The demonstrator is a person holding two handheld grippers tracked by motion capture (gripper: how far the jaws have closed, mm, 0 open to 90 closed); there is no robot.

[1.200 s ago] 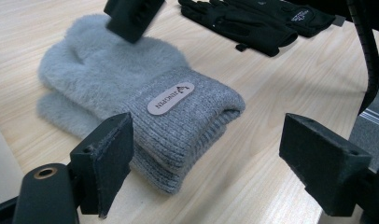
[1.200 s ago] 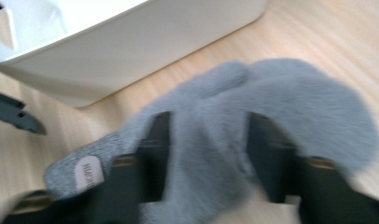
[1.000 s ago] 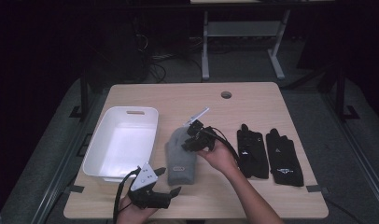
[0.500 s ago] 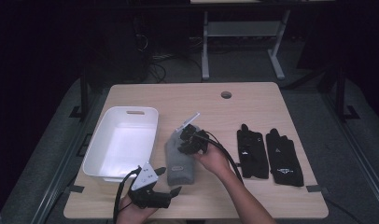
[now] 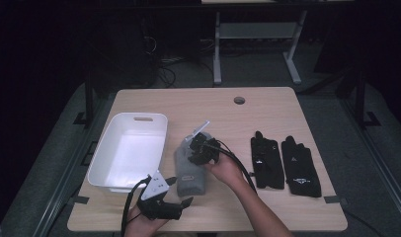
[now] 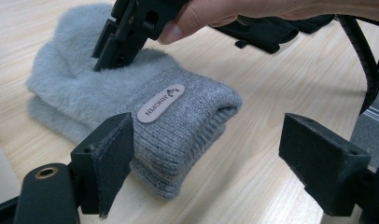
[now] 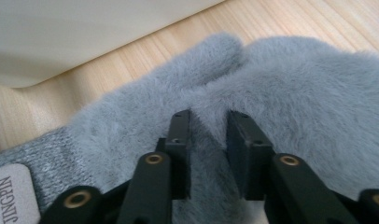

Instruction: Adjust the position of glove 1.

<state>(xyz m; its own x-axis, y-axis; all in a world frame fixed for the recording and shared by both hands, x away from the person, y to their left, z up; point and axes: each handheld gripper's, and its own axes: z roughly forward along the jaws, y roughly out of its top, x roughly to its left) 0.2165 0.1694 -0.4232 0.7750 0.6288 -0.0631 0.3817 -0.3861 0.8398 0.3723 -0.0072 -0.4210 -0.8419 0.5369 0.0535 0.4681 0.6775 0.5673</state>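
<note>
Left claw (image 5: pixel 184 201) rests at the near counter edge, just short of the grey mitten's knit cuff, jaws spread wide with nothing between them; from the left gripper view the cuff with its label patch (image 6: pixel 160 103) lies just ahead of the near jaw. The grey mitten (image 5: pixel 191 168) lies flat on the counter (image 5: pixel 198 106), cuff toward the person, fuzzy end away. Right claw (image 7: pixel 208 154) is planted on the mitten's fuzzy body, jaws narrow and pinching up a ridge of fleece between the pads; they have just been opening a little, though fleece sits between them yet. Judged step: getting a hold on the mitten for a lift. Next move likely calls for a firmer bite on the pile, since fleece alone may slip, then a carry left toward the white bin (image 5: pixel 99 165), which stands just left of the mitten and looks bare inside. Right of the mitten, well apart, a pair of black gloves (image 5: pixel 282 163) lies flat. Beyond the mitten, a round cable hole (image 5: pixel 239 100) in the pale wood. Room behind is dark: desk legs, cables on the floor.
</note>
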